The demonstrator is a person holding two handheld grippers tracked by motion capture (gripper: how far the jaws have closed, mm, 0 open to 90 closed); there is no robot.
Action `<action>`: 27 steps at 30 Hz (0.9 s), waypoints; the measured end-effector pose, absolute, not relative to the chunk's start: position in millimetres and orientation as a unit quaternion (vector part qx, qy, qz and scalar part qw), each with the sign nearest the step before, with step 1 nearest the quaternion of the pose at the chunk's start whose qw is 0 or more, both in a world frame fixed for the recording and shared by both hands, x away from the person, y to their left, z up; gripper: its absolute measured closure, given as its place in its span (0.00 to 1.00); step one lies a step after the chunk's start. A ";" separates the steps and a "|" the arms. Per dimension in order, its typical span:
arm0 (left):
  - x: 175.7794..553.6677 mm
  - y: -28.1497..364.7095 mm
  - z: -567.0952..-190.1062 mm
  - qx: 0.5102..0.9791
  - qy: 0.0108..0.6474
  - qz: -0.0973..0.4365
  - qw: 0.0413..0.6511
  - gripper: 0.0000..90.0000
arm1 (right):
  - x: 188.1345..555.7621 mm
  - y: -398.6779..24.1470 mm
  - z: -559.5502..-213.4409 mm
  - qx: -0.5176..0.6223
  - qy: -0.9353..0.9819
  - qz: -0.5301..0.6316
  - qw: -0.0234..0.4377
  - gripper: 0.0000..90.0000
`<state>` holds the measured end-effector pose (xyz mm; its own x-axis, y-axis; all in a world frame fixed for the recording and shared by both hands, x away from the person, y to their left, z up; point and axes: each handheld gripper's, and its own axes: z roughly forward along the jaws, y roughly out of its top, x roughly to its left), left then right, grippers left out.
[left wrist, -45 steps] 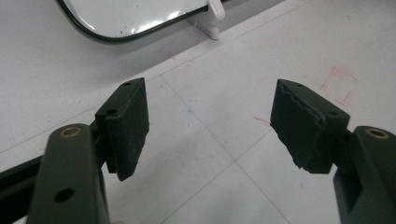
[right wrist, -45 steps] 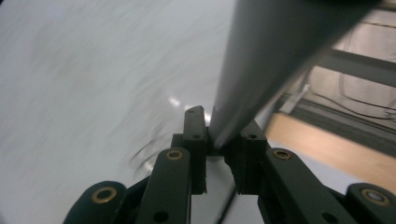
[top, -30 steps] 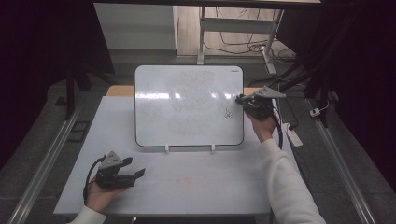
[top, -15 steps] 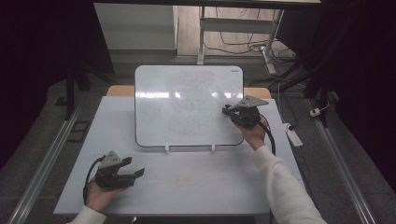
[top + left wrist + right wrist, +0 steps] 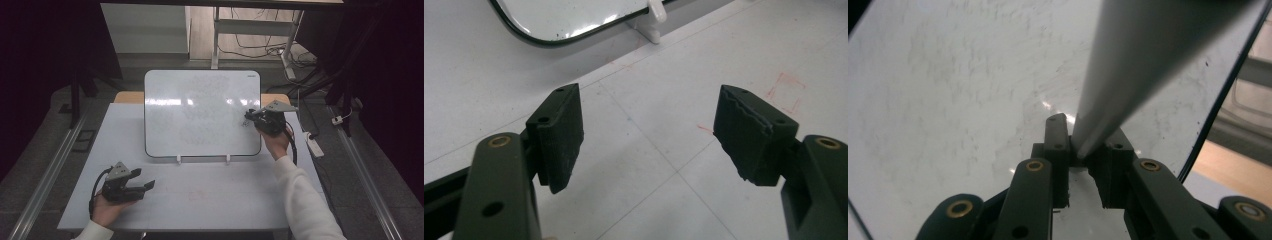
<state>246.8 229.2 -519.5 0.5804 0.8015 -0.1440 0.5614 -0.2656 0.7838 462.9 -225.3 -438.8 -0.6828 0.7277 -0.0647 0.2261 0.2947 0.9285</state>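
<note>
The left gripper (image 5: 142, 188) has its fingers (image 5: 558, 135) spread wide with nothing between them, resting low over the near left part of the white table (image 5: 210, 195) in the person's left hand (image 5: 107, 210). Through the gap the bare tabletop shows, crossed by thin lines and a few faint red marks (image 5: 786, 92).

The right gripper (image 5: 248, 116) is closed down narrow on a slim grey stick-like thing, maybe a marker (image 5: 1128, 75); it rises blurred between the two pads toward the camera, and I cannot make out its tip. That gripper is held up at the right side of the whiteboard (image 5: 200, 110), its front end against or just off the board's face; contact is hard to judge.

The whiteboard stands propped on two small white feet (image 5: 178, 159) at the middle of the table, smudged grey, with glare across it. Beyond the table are a desk frame (image 5: 250, 35), loose cables on the floor, and a power strip (image 5: 314, 145) to the right; the rest of the room is dark.
</note>
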 end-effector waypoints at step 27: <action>247.4 229.9 -519.8 0.782 0.437 0.142 0.421 0.32 | 447.5 -233.1 -444.4 0.302 0.789 0.467 0.261 0.87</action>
